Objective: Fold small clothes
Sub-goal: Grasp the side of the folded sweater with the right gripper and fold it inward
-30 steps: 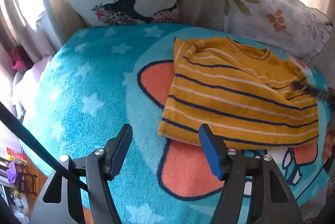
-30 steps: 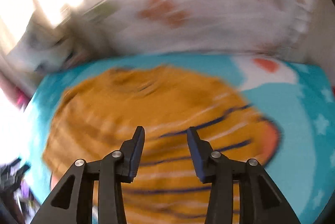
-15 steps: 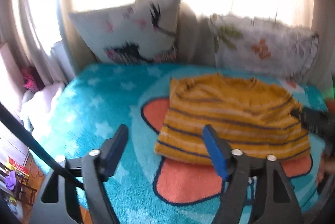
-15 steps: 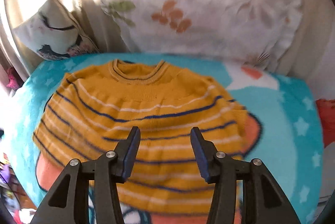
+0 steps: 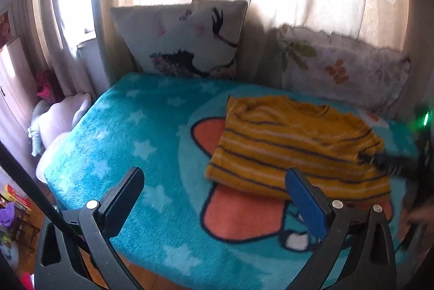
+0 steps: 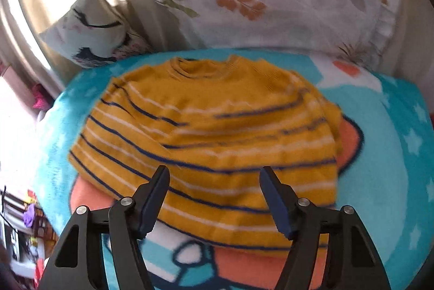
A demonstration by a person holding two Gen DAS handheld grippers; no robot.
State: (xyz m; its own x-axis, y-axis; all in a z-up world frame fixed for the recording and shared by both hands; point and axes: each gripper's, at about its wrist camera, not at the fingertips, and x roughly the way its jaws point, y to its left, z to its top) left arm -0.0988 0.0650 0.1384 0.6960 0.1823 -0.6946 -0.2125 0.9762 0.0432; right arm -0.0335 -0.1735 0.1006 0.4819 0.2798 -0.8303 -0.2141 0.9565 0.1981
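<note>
My left gripper (image 5: 214, 197) hangs released, fingers spread wide and holding nothing, over the turquoise star blanket (image 5: 130, 132) with the folded yellow striped sweater (image 5: 293, 149) lying ahead to its right. My right gripper (image 6: 214, 192) is released too, its fingers parted just above the sweater's (image 6: 211, 132) near hem. Two pillows, a bird-print pillow (image 5: 187, 45) and a leaf-print pillow (image 6: 284, 8), stand behind it against the curtain.

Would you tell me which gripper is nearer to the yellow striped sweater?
Right. The right gripper hovers open directly over the yellow striped sweater near its hem; the left gripper, also open, sits off its left edge above the blue blanket.
</note>
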